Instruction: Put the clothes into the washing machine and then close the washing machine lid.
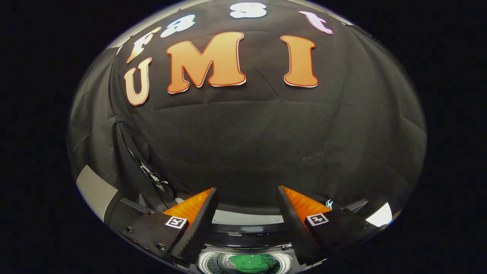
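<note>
The claw (247, 190) is spread wide with nothing between its ridged, wedge-shaped fingers. Below them the washing machine (247, 243) shows its round, ribbed metal drum (207, 262), with crumpled green clothes (253, 263) lying inside.

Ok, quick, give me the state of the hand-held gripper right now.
Hand-held gripper: open, fingers spread wide with nothing between them, raised above the washing machine drum, where a green garment lies.
</note>
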Motion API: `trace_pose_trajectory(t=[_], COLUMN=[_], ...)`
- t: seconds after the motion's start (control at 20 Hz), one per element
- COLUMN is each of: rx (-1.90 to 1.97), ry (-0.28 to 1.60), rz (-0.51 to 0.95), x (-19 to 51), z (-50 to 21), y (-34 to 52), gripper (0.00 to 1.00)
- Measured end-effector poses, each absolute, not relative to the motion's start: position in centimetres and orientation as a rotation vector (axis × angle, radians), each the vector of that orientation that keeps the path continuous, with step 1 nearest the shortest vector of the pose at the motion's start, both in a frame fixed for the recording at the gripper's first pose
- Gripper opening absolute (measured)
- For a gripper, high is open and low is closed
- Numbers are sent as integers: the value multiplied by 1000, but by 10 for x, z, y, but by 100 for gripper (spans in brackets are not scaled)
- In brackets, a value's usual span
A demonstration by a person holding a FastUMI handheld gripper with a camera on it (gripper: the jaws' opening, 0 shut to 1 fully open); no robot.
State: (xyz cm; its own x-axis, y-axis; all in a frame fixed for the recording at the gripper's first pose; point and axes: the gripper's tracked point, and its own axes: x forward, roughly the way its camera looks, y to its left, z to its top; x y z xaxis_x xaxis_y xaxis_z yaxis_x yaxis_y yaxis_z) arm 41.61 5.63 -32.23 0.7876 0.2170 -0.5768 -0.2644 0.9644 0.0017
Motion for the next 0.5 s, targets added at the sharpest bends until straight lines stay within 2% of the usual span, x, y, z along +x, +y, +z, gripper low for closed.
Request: trace_pose_trajectory(t=[0.5], rx=[-78], ry=[569], rz=[261], x=[370], z=[-312], y=[46], gripper=[98])
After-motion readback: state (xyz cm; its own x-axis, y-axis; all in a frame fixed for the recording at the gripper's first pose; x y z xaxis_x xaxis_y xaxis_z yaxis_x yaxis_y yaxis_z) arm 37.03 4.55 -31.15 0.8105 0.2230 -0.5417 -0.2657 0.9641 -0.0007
